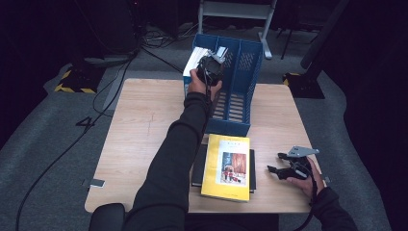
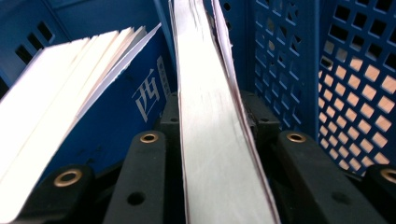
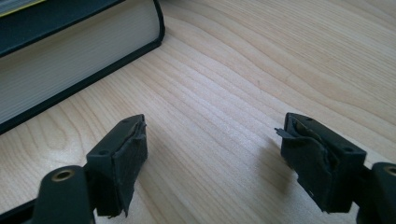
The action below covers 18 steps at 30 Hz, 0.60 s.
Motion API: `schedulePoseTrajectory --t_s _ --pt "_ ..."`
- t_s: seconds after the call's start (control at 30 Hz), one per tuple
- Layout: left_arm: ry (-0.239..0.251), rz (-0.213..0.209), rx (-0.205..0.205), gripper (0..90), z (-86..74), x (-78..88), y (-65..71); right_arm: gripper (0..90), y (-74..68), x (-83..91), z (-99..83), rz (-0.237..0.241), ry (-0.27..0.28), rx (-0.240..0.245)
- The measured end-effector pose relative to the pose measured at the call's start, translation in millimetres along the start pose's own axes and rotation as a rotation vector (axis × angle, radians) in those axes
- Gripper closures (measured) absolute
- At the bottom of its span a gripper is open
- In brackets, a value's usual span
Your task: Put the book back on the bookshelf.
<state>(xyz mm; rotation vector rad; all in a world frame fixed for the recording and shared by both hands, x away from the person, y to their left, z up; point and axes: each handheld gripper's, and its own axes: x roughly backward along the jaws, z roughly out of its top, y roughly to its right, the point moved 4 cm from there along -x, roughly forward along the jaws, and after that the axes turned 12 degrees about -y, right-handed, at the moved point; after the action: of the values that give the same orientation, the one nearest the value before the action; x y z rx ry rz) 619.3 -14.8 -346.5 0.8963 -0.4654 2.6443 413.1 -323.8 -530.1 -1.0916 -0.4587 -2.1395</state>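
Books are being filed into the blue file rack (image 1: pixel 240 72). Left gripper (image 1: pixel 210 67) clamps a thin book (image 2: pixel 210 140) upright in the rack's left compartment, beside a blue-covered book (image 2: pixel 121 116) already filed. Right gripper (image 3: pixel 212 158) rests on the table (image 1: pixel 144 125), jaws open and empty. Yellow book (image 1: pixel 227 166) and black book (image 3: pixel 70 56) beneath it remain unfiled.

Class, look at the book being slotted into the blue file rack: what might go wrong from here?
1. The thin book sits loosely between the left gripper's jaws, so it may slip or tilt.
2. It could catch on the leaning blue book beside it in the rack.
3. Its pages splay at the top and may crease.
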Motion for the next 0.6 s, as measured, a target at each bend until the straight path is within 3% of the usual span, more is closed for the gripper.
schedulePoseTrajectory --t_s 0.17,0.6 --pt "-0.004 -0.009 -0.037 64.7 -1.4 4.2 -1.1 22.9 0.0 -0.1 0.0 -0.002 -0.002 0.001" --pt "-0.013 -0.063 -0.03 46.6 -7.1 19.6 -5.2 22.8 0.0 -0.3 0.1 -0.004 0.0 0.0"
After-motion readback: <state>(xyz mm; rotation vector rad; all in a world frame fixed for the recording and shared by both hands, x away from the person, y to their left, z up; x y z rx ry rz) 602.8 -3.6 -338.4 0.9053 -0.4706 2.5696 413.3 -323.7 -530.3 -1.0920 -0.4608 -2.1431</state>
